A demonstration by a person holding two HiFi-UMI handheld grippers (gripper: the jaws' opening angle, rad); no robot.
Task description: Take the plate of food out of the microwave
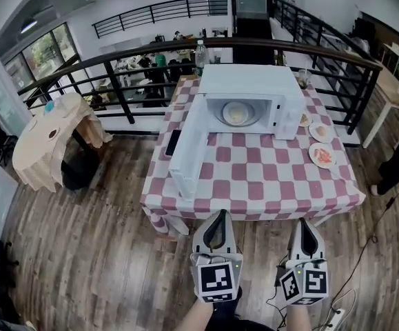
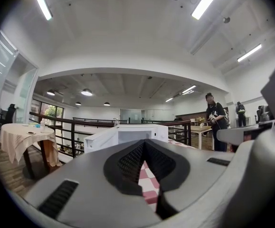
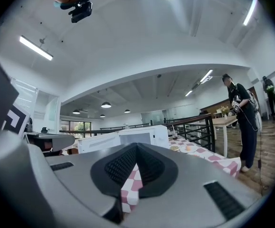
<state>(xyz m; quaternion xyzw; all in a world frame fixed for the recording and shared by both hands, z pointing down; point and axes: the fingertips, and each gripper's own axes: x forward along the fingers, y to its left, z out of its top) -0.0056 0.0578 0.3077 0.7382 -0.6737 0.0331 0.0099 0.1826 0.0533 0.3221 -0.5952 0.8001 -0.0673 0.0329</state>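
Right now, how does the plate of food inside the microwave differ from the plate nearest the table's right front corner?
Place: the plate of food sits inside the open microwave; the corner plate lies out on the checked tablecloth.
Contents: the plate of food holds something pale yellow; the corner plate holds something reddish.
Both are round, light-coloured and lie flat.

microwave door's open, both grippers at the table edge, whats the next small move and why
Probably bring the right gripper toward the microwave, opening its fingers. The plate of food sits inside, the door stands wide at the left, and this gripper and the left gripper are shut, empty, at the table's near edge.
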